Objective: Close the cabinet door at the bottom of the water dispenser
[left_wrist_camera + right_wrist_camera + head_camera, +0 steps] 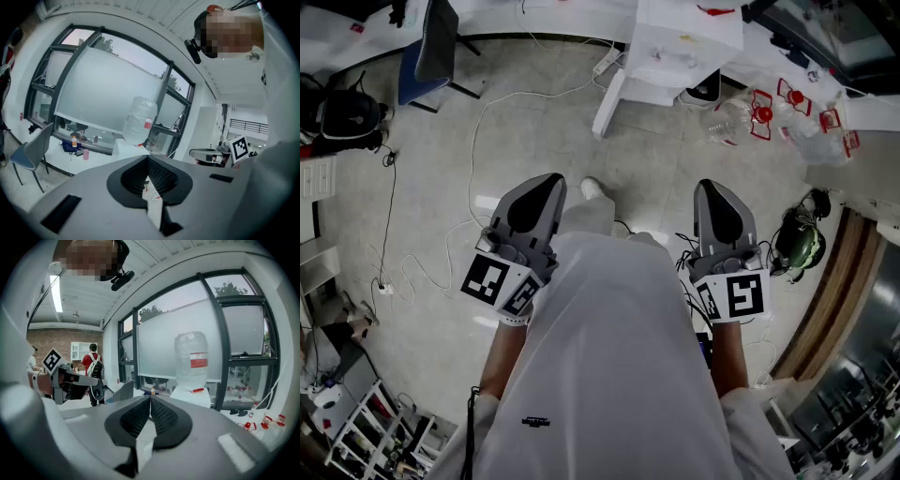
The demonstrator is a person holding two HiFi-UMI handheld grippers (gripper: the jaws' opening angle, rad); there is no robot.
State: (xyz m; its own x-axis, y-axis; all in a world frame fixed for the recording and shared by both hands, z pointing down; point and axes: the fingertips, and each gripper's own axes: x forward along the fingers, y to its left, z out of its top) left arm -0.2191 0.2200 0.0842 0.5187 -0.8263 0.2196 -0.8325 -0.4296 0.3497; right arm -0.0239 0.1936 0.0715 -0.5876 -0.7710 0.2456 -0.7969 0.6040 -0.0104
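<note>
In the head view the white water dispenser (pixel 680 42) stands ahead of me on the floor. A white cabinet door (pixel 608 103) at its base swings out towards me. Both grippers are held level in front of my body, well short of the door. The left gripper (pixel 547 182) and the right gripper (pixel 711 187) each have their jaws shut with nothing between them. In the left gripper view the pads meet at the left gripper (pixel 148 157), with the dispenser's clear bottle (pixel 139 119) beyond. The right gripper (pixel 150 398) faces the same bottle (pixel 191 359). The gripper bodies hide the cabinet in both gripper views.
White cables (pixel 478 141) and a power strip (pixel 607 62) lie on the floor left of the dispenser. A blue chair (pixel 429 52) stands at the far left. Empty bottles with red handles (pixel 764 112) lie to the right. A person in red (pixel 92 366) stands far off.
</note>
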